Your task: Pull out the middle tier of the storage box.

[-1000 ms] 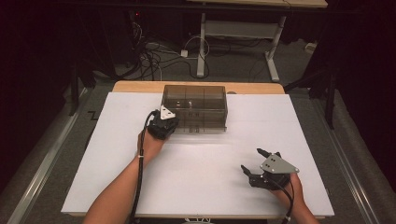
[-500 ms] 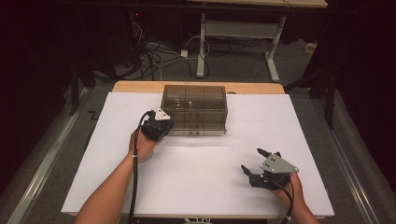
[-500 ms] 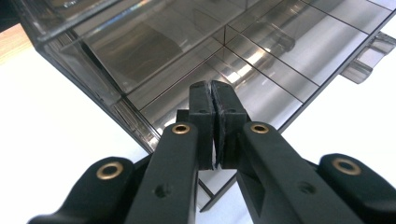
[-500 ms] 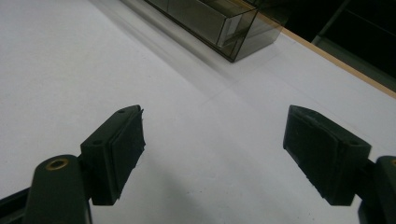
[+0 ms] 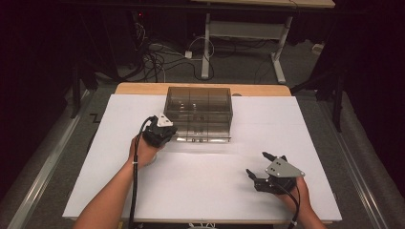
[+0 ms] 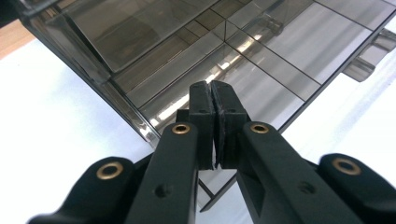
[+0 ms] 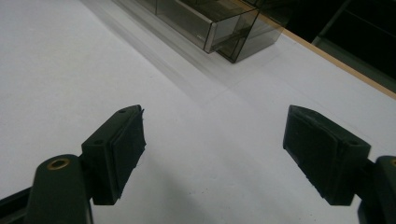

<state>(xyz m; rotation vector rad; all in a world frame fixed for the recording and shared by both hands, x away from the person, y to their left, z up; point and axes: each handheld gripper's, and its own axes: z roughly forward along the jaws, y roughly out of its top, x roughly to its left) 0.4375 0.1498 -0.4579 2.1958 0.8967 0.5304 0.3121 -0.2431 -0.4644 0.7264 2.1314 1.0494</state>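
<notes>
White paper covers the table (image 5: 119,191), whose wooden edge shows along the far side, with dark floor and tangled cables beyond. Near that far edge, about midway across, stands a smoky, see-through plastic drawer box (image 5: 198,112) with divided compartments; its lowest drawer seems to stick out a little toward the person, though the tinted plastic makes that hard to judge.

At the box's front left corner sits the left gripper (image 5: 168,132), its jaws pressed together with nothing between them. In the left gripper view the left gripper (image 6: 215,116) points at the drawer box (image 6: 261,51) from just above, the closed tips right against or barely off the drawer front; which of the two I cannot tell.

Well away from the box, toward the near right part of the paper, the right gripper (image 5: 260,167) rests low over the sheet with its jaws spread wide and empty. In the right gripper view the right gripper (image 7: 212,149) frames only bare paper, with the drawer box (image 7: 219,23) farther off, beyond the jaws.
</notes>
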